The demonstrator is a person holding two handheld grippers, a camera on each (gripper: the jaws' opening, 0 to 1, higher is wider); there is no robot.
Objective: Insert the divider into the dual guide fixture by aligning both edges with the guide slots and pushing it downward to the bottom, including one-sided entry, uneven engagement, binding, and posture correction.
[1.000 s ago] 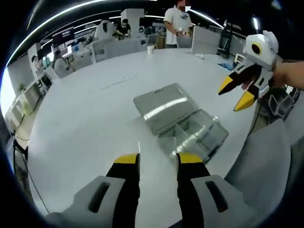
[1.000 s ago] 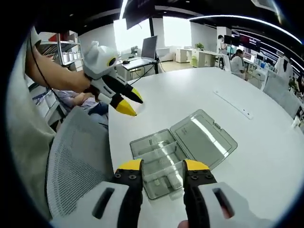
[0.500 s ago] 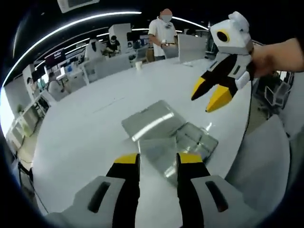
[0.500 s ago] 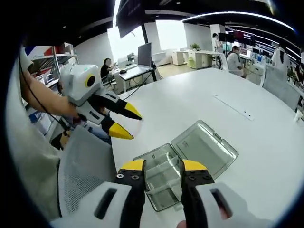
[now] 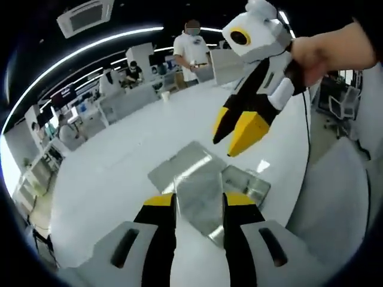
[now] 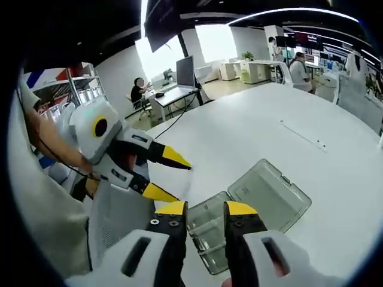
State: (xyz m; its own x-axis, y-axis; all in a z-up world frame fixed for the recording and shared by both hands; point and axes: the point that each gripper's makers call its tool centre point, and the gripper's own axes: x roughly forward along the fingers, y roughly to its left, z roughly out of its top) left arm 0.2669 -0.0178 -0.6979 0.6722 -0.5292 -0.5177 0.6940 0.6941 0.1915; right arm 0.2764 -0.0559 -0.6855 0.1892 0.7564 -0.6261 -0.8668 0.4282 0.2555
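Observation:
A clear plastic compartment box lies open on the white table (image 5: 108,179), its base (image 5: 248,185) beside its flat lid (image 5: 185,164). My left gripper (image 5: 200,203) is above it, shut on a clear divider sheet (image 5: 200,200) that spans the gap between its yellow-tipped jaws. My right gripper (image 5: 234,133) hangs in the air above the box, close in front of the left camera, jaws a little apart and empty. In the right gripper view its own jaws (image 6: 205,209) stand over the box base (image 6: 209,230) and lid (image 6: 272,194). The left gripper (image 6: 169,176) is to their left.
A grey mesh chair (image 6: 114,221) stands at the table edge near the box. A thin strip (image 6: 302,136) and a cup (image 5: 164,95) lie farther out on the table. A person (image 5: 192,45) stands beyond the far edge, with desks and seated people behind.
Both grippers have drawn together above the box, so each looms larger in the other's view. The right gripper's jaws have narrowed a little. The box has not moved.

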